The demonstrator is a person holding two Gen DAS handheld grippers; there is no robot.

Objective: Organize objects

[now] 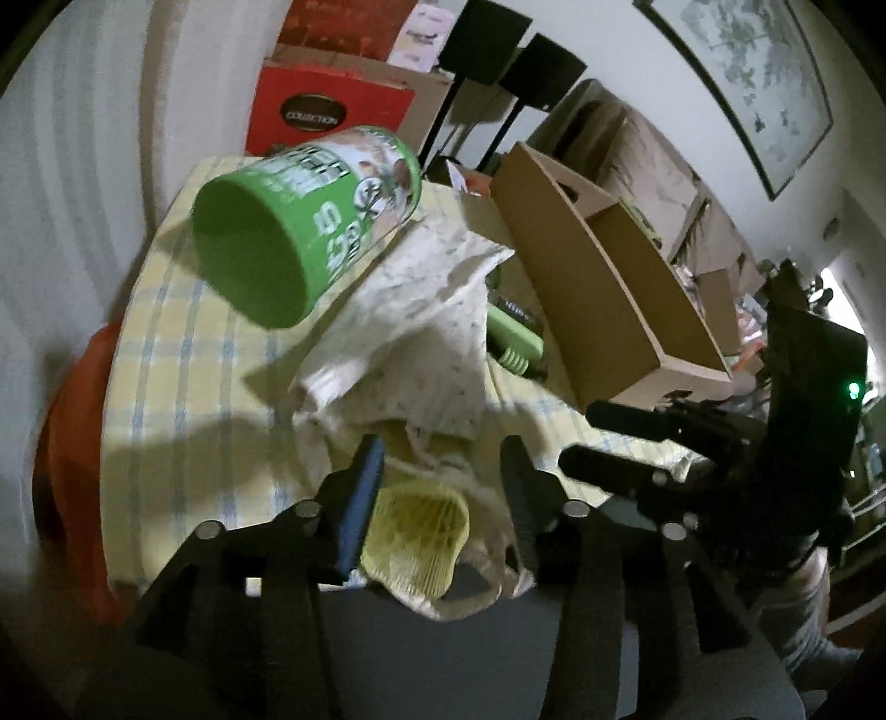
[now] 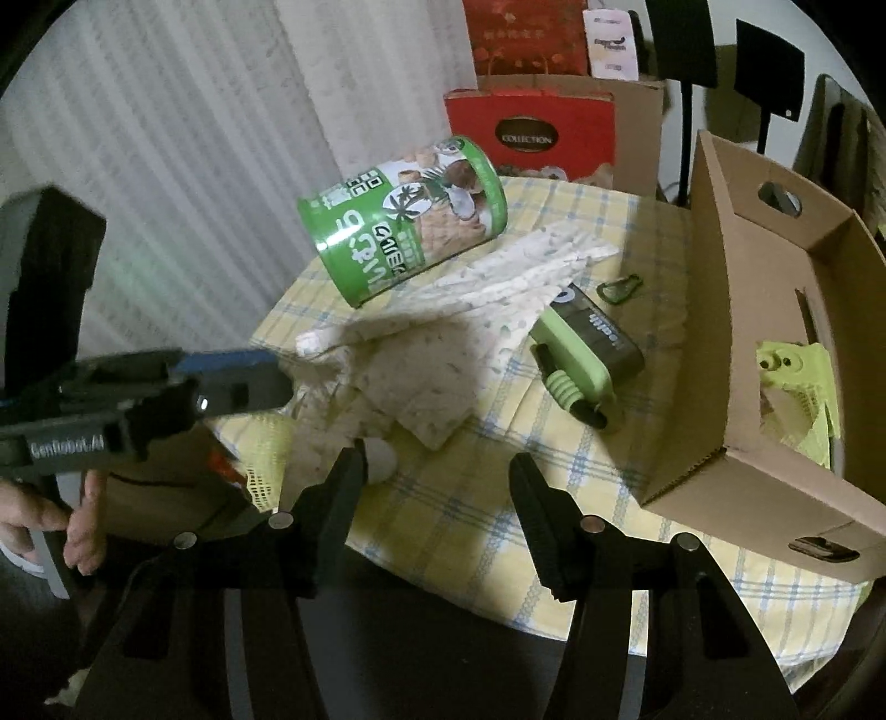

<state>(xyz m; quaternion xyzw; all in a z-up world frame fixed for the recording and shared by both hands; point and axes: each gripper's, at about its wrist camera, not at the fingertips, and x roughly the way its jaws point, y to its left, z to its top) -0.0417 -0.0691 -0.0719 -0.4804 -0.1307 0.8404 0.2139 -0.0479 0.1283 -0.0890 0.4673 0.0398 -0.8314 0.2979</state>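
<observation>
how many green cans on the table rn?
1. The green can lies on its side at the table's far end, resting partly on the speckled cloth. Nothing shows whether another sits inside the cardboard box.

Red "COLLECTION" gift bag (image 2: pixel 529 138) behind the checked tablecloth (image 2: pixel 470 515), framed picture (image 1: pixel 742 83) on the wall.

Red gift bag (image 2: pixel 529 138) behind the table: black oval badge reads "COLLECTION", legible in both views (image 1: pixel 313 117). Left gripper (image 2: pixel 238 382) body in the right wrist view: "GenRobot.AI" in white on its side. Green can (image 2: pixel 404 221): large white Japanese characters plus a QR-like code on the label; characters not reliably readable. Green-black device (image 2: pixel 587 360): white lettering on the dark face, too blurred to read. Pink-white card (image 2: pixel 609 44) at top: small dark print, illegible.
</observation>
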